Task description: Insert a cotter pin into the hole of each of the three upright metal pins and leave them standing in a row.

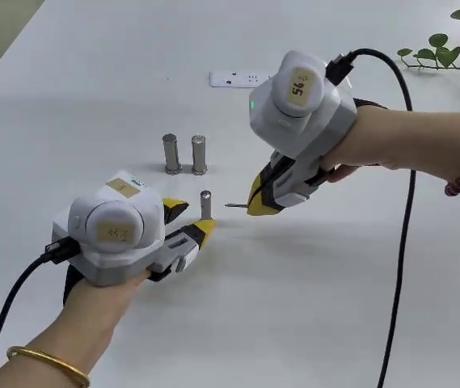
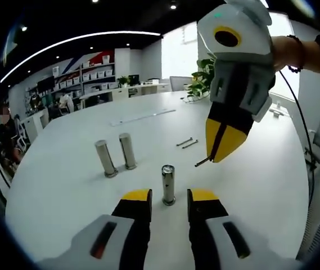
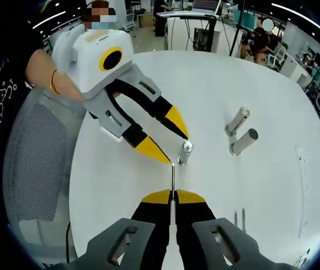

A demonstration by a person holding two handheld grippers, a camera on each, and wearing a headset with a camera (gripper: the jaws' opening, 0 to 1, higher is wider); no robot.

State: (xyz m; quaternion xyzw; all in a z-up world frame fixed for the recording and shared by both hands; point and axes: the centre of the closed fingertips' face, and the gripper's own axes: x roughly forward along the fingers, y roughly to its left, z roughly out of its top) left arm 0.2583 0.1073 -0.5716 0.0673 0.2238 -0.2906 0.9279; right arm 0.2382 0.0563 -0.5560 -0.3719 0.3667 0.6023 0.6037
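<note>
Head view: the left gripper (image 1: 193, 217) sits low on the white table (image 1: 310, 307) with its yellow-tipped fingers spread. A short upright silver metal pin (image 1: 206, 204) stands just off their tips, and I cannot tell from here whether it touches them. The right gripper (image 1: 255, 206) comes in from the opposite side, its fingers pressed together on a thin metal cotter pin (image 1: 236, 205). The free end of the cotter pin points at the upright pin's upper part, near it but apart. Beyond both sets of fingers, two further silver upright pins (image 1: 185, 154) stand side by side.

Left gripper view: the left gripper (image 2: 170, 197) has its fingers apart. The short upright silver metal pin (image 2: 168, 184) stands just ahead of the gap between them, and neither finger appears to touch it. Above and to one side, the right gripper (image 2: 222, 152) pinches the cotter pin (image 2: 202, 163), which stops short of the pin's head. Farther out past the fingers lie two spare cotter pins (image 2: 185, 143), flat on the table.

Right gripper view: the right gripper (image 3: 172, 197) is closed on the cotter pin (image 3: 172, 179), which runs straight out from the fingertips. Its end lies just beside the upright pin (image 3: 185, 153). The left gripper (image 3: 172, 146) faces in, fingers spread.

As I judge it, no pin has its cotter yet. The first insertion is being lined up, and the other two pins come after. All three are upright, though they are not yet in a single row.
</note>
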